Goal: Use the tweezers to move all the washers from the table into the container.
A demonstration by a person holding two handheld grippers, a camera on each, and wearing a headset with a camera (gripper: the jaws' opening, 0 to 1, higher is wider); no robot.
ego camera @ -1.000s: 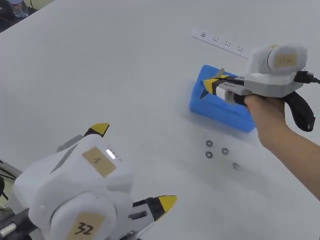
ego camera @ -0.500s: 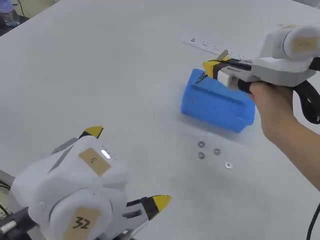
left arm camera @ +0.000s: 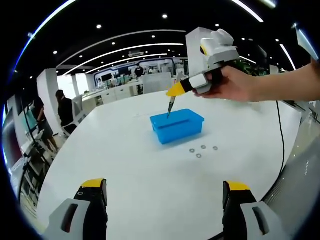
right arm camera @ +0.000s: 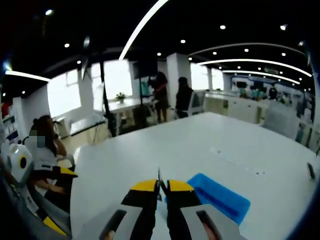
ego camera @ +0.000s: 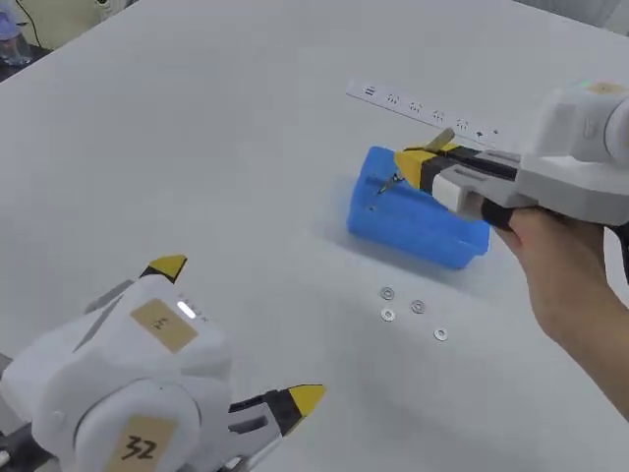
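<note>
My right gripper (ego camera: 413,160) hovers over the left end of the blue container (ego camera: 423,221), shut on thin metal tweezers (ego camera: 389,181) that point down into it. I cannot tell whether the tweezer tips hold anything. Several small washers (ego camera: 387,293) lie on the white table just in front of the container. From the left gripper view, the right gripper (left arm camera: 176,90) and tweezers (left arm camera: 170,106) hang above the container (left arm camera: 177,126), with the washers (left arm camera: 202,148) to its right. My left gripper (ego camera: 235,330) is low at the near left, open and holding nothing.
A white power strip (ego camera: 423,106) lies flat behind the container. The wide white table (ego camera: 197,147) stretches out to the left. People stand and sit by benches (right arm camera: 160,97) far beyond the table edge.
The right gripper rose a little with the tweezers, then came back down over the container's left end. The head camera shifted. The left gripper has stayed open and in place.
</note>
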